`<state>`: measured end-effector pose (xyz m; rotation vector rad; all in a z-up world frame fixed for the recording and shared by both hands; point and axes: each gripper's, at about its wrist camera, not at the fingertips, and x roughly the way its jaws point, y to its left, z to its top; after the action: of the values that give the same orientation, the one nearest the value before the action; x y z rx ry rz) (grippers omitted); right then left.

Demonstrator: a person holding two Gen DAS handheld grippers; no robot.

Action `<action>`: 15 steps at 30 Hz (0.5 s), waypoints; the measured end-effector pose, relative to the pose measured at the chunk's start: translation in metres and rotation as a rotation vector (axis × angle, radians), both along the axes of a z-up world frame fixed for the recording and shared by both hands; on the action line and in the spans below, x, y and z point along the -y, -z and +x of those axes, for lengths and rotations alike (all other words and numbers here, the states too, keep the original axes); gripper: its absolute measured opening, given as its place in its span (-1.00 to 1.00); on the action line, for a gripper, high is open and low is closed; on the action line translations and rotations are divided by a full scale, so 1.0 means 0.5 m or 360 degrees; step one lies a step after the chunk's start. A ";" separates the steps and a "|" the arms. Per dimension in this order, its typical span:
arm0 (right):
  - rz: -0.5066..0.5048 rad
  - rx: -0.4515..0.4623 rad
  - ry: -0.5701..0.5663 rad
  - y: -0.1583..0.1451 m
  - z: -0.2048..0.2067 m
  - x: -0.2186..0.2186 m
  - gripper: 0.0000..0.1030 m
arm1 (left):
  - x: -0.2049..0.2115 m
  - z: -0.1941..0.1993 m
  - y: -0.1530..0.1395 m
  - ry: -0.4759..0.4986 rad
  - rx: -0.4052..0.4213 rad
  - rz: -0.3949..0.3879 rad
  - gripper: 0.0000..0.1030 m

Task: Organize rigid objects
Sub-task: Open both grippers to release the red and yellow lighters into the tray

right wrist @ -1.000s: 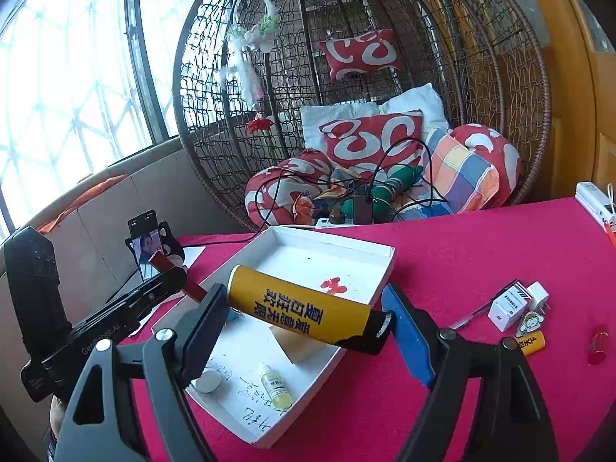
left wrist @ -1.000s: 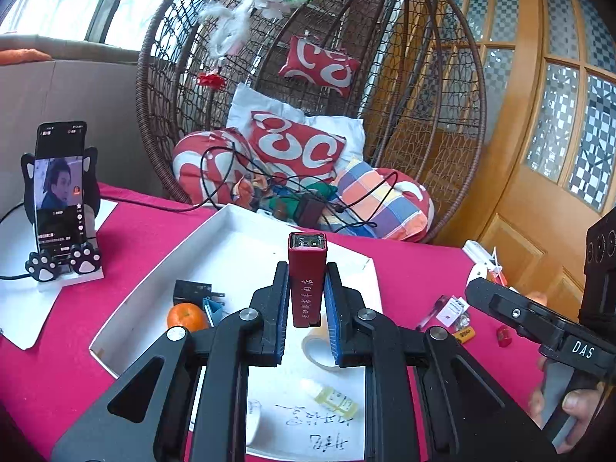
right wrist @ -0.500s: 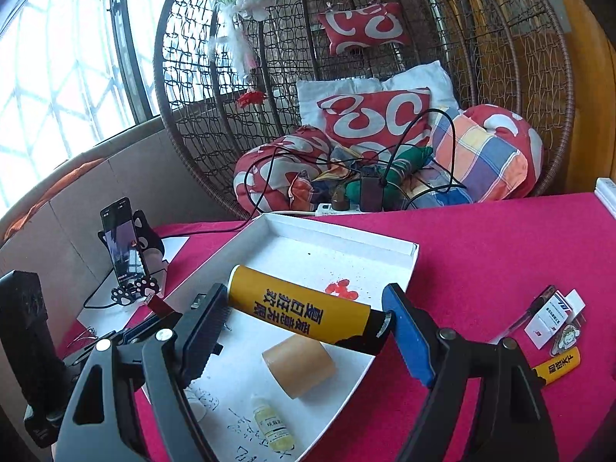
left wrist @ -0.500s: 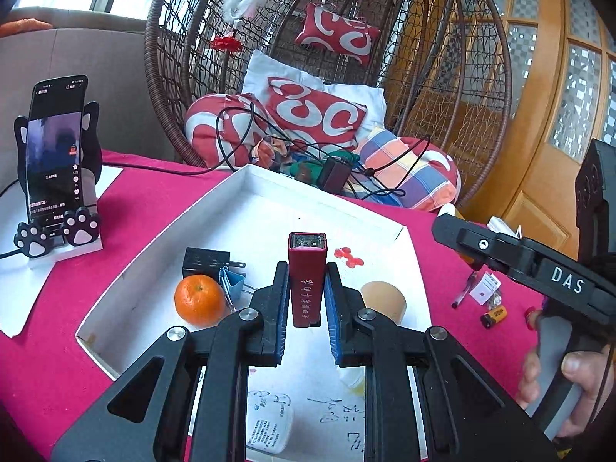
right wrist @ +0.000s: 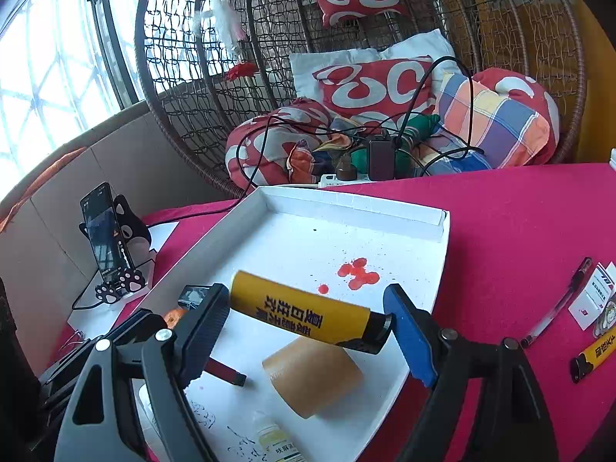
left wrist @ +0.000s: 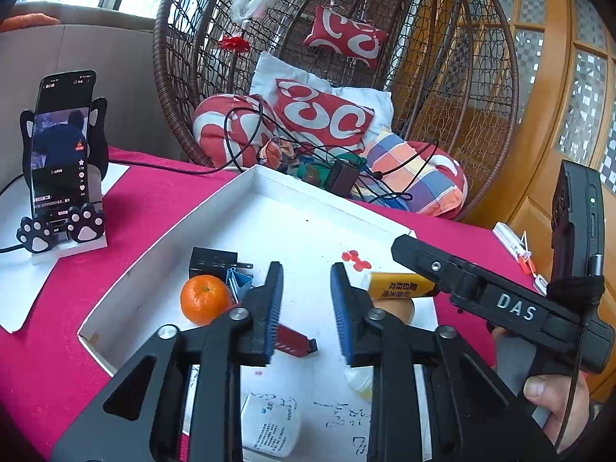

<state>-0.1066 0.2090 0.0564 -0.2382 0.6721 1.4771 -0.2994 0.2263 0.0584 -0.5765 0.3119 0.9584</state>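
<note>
The left tool [left wrist: 306, 308] has let go: a second ago it pinched the red case [left wrist: 294, 342] upright, and now its jaws stand apart with nothing between them, while the case lies flat on the tray [left wrist: 308, 196] floor just below the left jaw. So that piece is delivered, and the left hand looks free for another. The right tool [right wrist: 304, 325] has sunk lower over the tray since then and carries the yellow tube [right wrist: 304, 313] crosswise, wedged end to end between its jaws, just above the paper cup [right wrist: 313, 375]. My guess is that the tube goes down next, somewhere on the bare part of the tray near the red stain [right wrist: 358, 273]

Counted in the tray, besides the case: one orange [left wrist: 204, 299], one black plug [left wrist: 213, 263], one blue clip [left wrist: 238, 285], one paper cup, one small dropper bottle [right wrist: 275, 439], one white jar [left wrist: 269, 427]. Out on the red surface [right wrist: 500, 231] at the right wait one pen [right wrist: 554, 304], one white box [right wrist: 593, 296] and one smaller yellow tube [right wrist: 593, 352]; other small bits near them are too cut off to count. One phone [left wrist: 61, 142] stands in its stand at the left, apart from the job
</note>
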 end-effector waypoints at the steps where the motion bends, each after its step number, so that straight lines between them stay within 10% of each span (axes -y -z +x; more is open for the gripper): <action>1: 0.0021 -0.0007 0.0006 -0.003 0.003 0.005 0.85 | 0.000 -0.002 0.000 -0.0015 0.0006 -0.0002 0.22; 8: 0.0154 -0.0058 0.0054 -0.026 0.018 0.056 1.00 | 0.010 -0.014 -0.013 -0.0116 0.0017 0.0060 0.97; 15: 0.0271 -0.0089 0.0104 -0.042 0.024 0.126 1.00 | 0.022 -0.034 -0.034 -0.0218 0.0021 0.0133 1.00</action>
<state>-0.0945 0.1458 0.0775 -0.0437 0.5895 1.4729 -0.3163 0.2151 0.0754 -0.5321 0.2215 1.0939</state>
